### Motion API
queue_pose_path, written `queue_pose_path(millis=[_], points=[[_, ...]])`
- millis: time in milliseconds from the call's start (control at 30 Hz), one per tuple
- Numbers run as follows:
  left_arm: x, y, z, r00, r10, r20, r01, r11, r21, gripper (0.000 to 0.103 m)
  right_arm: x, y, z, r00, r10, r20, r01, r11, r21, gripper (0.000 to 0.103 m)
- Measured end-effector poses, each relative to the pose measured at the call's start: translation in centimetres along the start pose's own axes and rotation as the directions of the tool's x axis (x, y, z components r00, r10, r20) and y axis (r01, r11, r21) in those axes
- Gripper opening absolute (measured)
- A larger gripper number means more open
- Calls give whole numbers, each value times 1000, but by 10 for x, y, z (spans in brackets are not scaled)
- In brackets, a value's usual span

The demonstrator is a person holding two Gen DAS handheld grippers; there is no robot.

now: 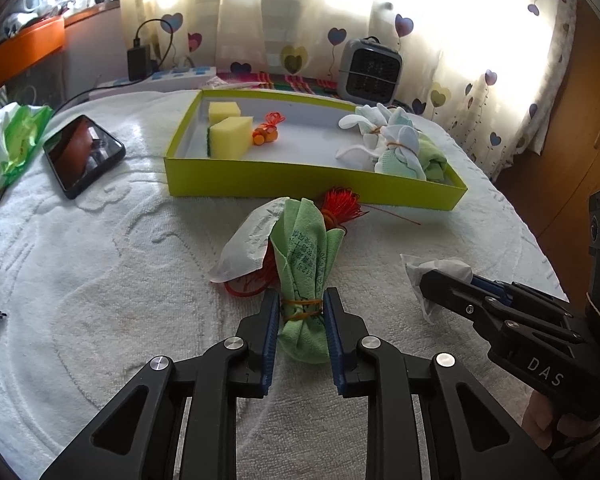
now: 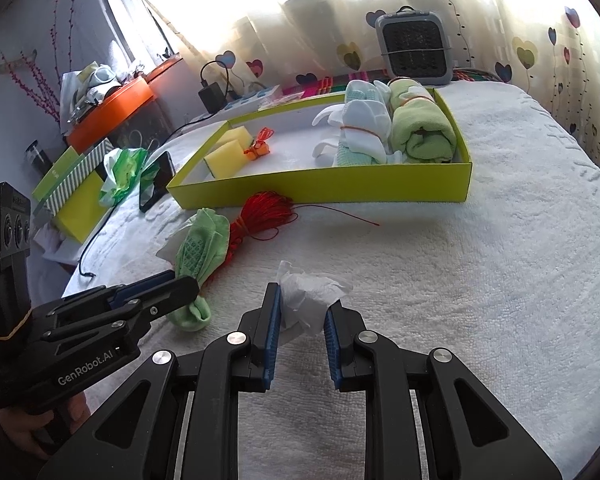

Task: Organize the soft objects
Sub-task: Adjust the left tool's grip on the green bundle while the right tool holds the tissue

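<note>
- On the white towel (image 1: 100,260) covering the bench, my left camera alone shows the phone (image 1: 83,154) face-up; my right camera alone shows the orange shelf (image 2: 112,110) and striped box (image 2: 74,196).
- My left gripper (image 1: 302,320) reaches forward, low over the towel; my right gripper (image 2: 300,320) lies level beside it.
- My left gripper is part-open, its pads against the banded waist of the green cloth bundle (image 1: 306,264); I cannot tell whether they press it.
- My right gripper is part-open around the crumpled tissue (image 2: 308,300), pads touching or just beside it.
- Both things lie near the yellow tray (image 1: 300,178), which holds sponges (image 1: 228,136) and more bundles (image 1: 392,146).
</note>
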State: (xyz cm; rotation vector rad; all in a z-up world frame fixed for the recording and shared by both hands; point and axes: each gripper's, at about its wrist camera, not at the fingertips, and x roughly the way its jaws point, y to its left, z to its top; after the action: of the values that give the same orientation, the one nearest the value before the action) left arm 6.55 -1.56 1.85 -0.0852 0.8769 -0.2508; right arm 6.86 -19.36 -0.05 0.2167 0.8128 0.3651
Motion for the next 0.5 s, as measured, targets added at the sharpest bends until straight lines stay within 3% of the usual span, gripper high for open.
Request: queue_pose_path(millis=[500], points=[[-8, -2, 0, 1000, -15, 19, 14, 1000, 9, 17, -2, 1, 1, 1000, -1, 7, 1, 1000, -1, 21]])
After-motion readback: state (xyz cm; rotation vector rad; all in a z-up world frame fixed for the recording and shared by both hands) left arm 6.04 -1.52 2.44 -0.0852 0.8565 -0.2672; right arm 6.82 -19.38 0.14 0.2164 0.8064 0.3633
